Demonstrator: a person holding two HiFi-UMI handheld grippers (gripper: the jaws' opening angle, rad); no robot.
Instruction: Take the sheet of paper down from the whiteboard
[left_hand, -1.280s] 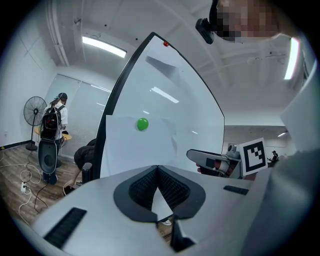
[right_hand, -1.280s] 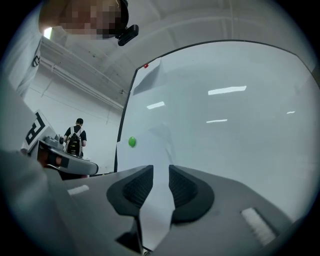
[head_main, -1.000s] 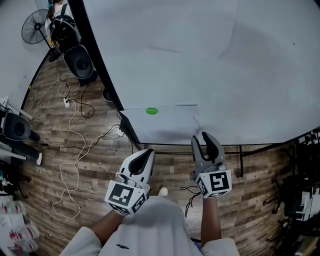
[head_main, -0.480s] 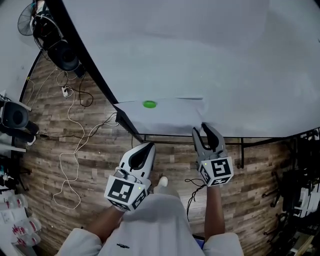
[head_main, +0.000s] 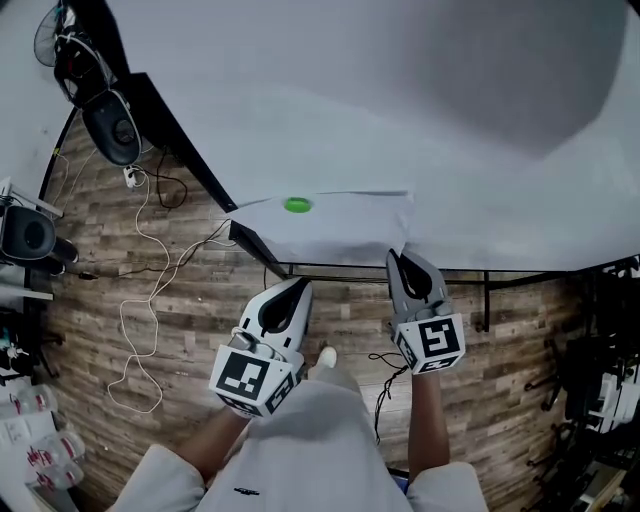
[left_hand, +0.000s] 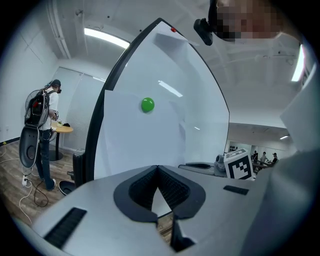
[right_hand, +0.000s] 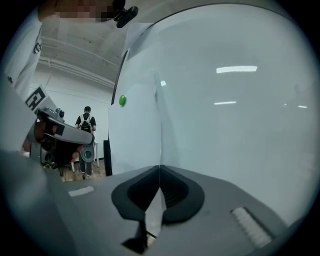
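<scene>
The sheet of paper (head_main: 340, 225) hangs low on the whiteboard (head_main: 420, 110), pinned near its top left by a round green magnet (head_main: 297, 205). The right gripper (head_main: 405, 258) reaches up to the sheet's lower right corner. Its jaws have just been closing and now meet tip to tip, and the right gripper view shows the paper's right edge running down between them, so they are clamped on the sheet. The left gripper (head_main: 297, 287) hangs below the sheet's bottom edge, apart from it, with its jaws pressed together on nothing. Cables trail over the wooden floor (head_main: 120, 300) to the left.
</scene>
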